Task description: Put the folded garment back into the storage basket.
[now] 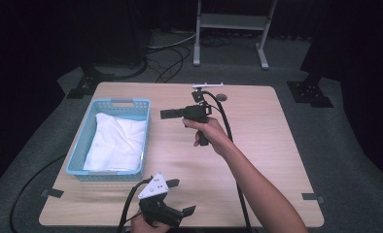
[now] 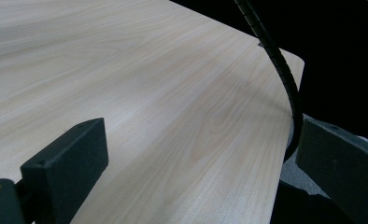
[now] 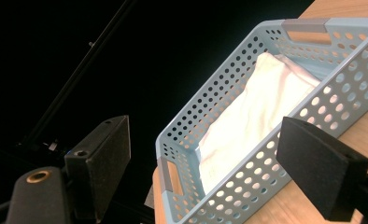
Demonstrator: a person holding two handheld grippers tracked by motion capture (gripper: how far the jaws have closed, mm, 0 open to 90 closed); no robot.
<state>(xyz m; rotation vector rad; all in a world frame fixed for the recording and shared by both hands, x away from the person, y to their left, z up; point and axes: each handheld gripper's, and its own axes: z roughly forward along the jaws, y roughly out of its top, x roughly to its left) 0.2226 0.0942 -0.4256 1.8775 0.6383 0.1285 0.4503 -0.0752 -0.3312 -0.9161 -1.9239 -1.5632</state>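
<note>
A light blue perforated basket (image 1: 82,141) stands on the left part of the wooden table (image 1: 257,145), and a white cloth (image 1: 116,141) lies folded inside it. A hand holds my right gripper (image 1: 169,113) above the middle of the table, level, with its jaws toward the basket's far right corner. In the right gripper view its jaws (image 3: 205,149) stand open and bare, framing the basket (image 3: 247,186) and the cloth (image 3: 247,121). My left gripper (image 1: 181,196) rests by the table's front edge. It is open (image 2: 201,140), with bare tabletop between the jaws.
The right gripper's black ribbed cable (image 2: 280,60) arcs over the table's right edge. A grey metal stand (image 1: 231,22) and loose cables (image 1: 170,58) sit on the floor behind the table. Black tape marks (image 1: 312,197) sit at the table's corners.
</note>
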